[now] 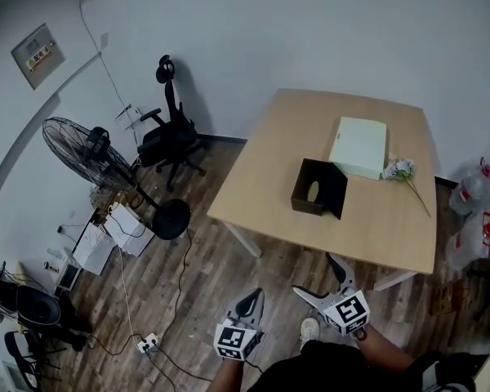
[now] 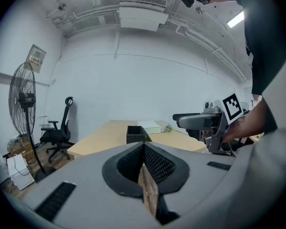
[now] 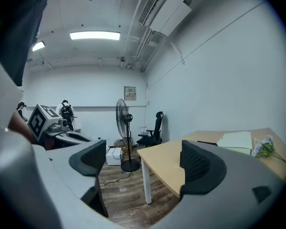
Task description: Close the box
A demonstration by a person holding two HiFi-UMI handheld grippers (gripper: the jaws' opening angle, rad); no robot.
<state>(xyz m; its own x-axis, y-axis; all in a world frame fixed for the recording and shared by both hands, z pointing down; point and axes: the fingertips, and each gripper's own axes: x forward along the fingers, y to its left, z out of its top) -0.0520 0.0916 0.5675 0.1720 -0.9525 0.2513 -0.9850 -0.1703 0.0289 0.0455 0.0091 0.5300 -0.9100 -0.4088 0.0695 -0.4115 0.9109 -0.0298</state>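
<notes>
Box (image 1: 318,188): black, top open, one dark flap standing out at its right side. It is set on the wooden table (image 1: 261,170), near the table's middle and toward its near edge. Neither pair of tongs is touching it.

Left tongs (image 1: 249,299): held off the table, before its near edge and over the plank floor. In the left gripper view the left tongs (image 2: 144,149) are seen with the ribbed pads pressed together. Nothing is gripped.

Right tongs (image 1: 318,278): held just beside the left pair, likewise off the table and slightly nearer its edge. In the right gripper view the right tongs (image 3: 143,159) are seen spread wide. Only floor and the table's corner are seen between the pads, and nothing is gripped. The marker cube of each pair is picked up in the other pair's view.

Further items on the table: a pale green flat box (image 1: 359,145) lies behind the black box, touching or nearly touching it. A white flower sprig (image 1: 404,172) lies at that pale box's right corner, with the stem pointed toward the table's near right corner.

Off the table, to its left: a black office chair (image 1: 171,137) by the wall, then a standing fan (image 1: 86,153). White cartons (image 1: 106,239) and a power strip (image 1: 147,343) are noted on the floor. To the table's right, plastic bags (image 1: 478,211) are noted.
</notes>
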